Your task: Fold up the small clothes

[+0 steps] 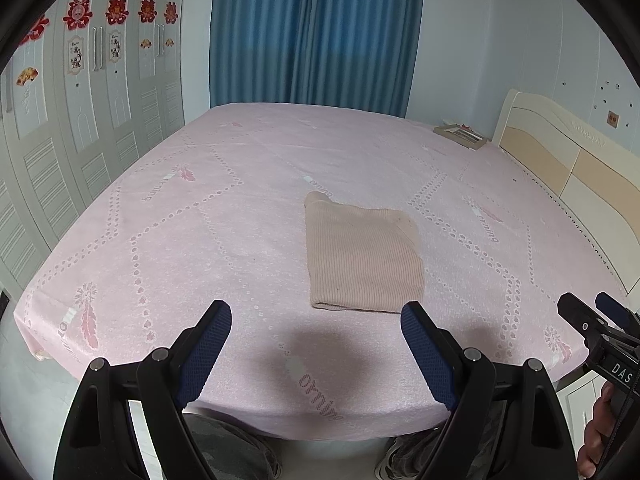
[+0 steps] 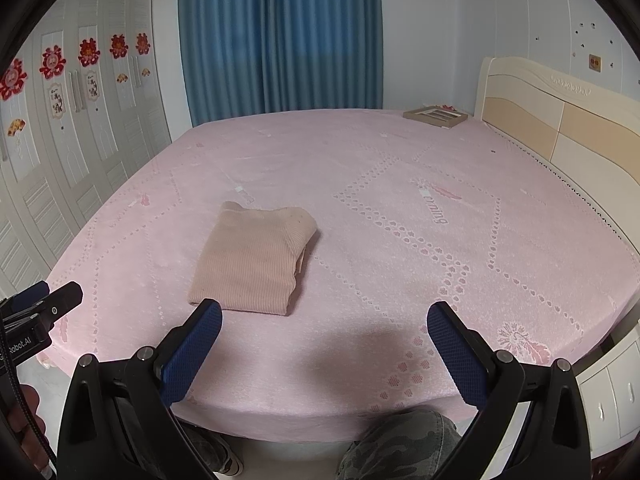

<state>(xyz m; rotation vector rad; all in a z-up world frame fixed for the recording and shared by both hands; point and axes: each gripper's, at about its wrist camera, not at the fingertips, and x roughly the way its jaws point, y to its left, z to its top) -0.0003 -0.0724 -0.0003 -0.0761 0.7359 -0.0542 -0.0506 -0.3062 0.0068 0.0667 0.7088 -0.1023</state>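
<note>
A small beige ribbed garment [image 1: 362, 258] lies folded into a neat rectangle on the pink bed sheet [image 1: 208, 240], near the bed's front edge. My left gripper [image 1: 316, 316] hangs open just short of the garment's near edge, with nothing between its blue pads. In the right wrist view the same garment [image 2: 252, 260] sits ahead and to the left on the sheet [image 2: 400, 240]. My right gripper [image 2: 325, 318] is open too, empty, its left fingertip close to the garment's near edge. Each gripper shows in the other's view: the right gripper [image 1: 592, 312], the left gripper [image 2: 48, 298].
A cream headboard [image 1: 568, 176] runs along the right. A flat framed object [image 2: 435, 117] lies at the bed's far right corner. White wardrobe doors [image 1: 80, 128] stand on the left, a blue curtain [image 1: 316, 32] behind. A person's camouflage trousers [image 2: 400, 444] show below the bed edge.
</note>
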